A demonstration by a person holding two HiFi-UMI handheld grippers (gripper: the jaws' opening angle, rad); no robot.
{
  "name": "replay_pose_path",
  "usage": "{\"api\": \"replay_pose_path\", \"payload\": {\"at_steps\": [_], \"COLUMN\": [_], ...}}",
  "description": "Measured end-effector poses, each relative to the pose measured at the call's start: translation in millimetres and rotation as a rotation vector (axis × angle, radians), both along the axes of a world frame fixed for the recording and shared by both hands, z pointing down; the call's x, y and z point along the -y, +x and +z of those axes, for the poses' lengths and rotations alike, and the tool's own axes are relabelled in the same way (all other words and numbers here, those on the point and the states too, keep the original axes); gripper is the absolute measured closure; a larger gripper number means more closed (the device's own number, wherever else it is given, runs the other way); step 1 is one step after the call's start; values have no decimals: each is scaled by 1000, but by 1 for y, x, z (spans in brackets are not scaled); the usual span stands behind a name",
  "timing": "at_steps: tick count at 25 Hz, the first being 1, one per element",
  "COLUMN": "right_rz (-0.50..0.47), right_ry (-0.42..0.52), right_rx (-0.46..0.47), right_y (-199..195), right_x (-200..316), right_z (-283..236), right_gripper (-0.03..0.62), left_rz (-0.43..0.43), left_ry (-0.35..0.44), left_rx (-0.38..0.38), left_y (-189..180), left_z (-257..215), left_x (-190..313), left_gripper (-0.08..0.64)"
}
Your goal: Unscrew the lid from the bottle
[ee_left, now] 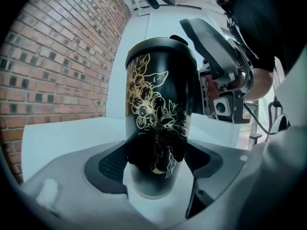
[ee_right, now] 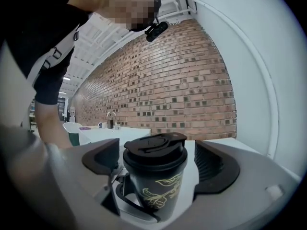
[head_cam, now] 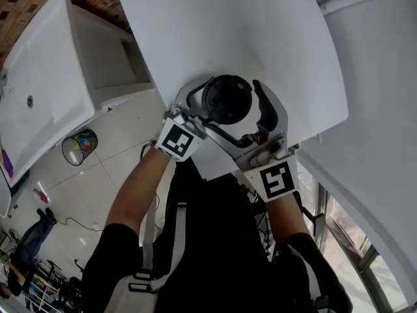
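A black bottle [ee_left: 160, 114] with a gold flower print stands upright on the white table [head_cam: 260, 38]. From above, its black lid [head_cam: 226, 100] hides the body. My left gripper [ee_left: 156, 159] is shut on the bottle's lower body, a pad pressed against each side. My right gripper [ee_right: 153, 162] is at the height of the lid [ee_right: 154, 152], open, with a gap between each pad and the lid's rim. In the left gripper view a grey finger [ee_left: 213, 44] of the right gripper stands just right of the lid. Both grippers come in from the near edge of the table.
A brick wall [ee_left: 53, 71] runs behind the table, and a white wall [ee_right: 249, 71] is at the right. A white counter with a sink [head_cam: 45, 77] stands off to the left. The person's body is right behind the grippers.
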State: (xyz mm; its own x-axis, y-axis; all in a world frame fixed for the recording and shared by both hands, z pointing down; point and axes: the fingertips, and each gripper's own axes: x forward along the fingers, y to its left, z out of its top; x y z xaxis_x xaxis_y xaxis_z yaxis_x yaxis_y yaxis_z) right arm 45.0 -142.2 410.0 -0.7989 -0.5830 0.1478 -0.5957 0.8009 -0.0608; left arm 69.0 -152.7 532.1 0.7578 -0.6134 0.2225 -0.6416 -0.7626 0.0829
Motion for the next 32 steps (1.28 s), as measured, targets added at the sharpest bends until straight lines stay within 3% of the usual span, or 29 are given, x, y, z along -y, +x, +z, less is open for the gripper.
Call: {"api": "replay_pose_path", "payload": {"at_steps": [11,32], "right_rz": [55,-193], "right_ry": [46,32], "right_rx": [-38,-7], "right_y": [-19,-21], "right_x": [8,1], "right_z": [8,6], "right_gripper": [139,129], "left_rz": [17,165], "left_ry": [-9,1], "left_rx": [8,-16], "left_y": [-2,1], "left_z": [1,-2], "left_x": [-2,-6], "left_gripper": [186,186]}}
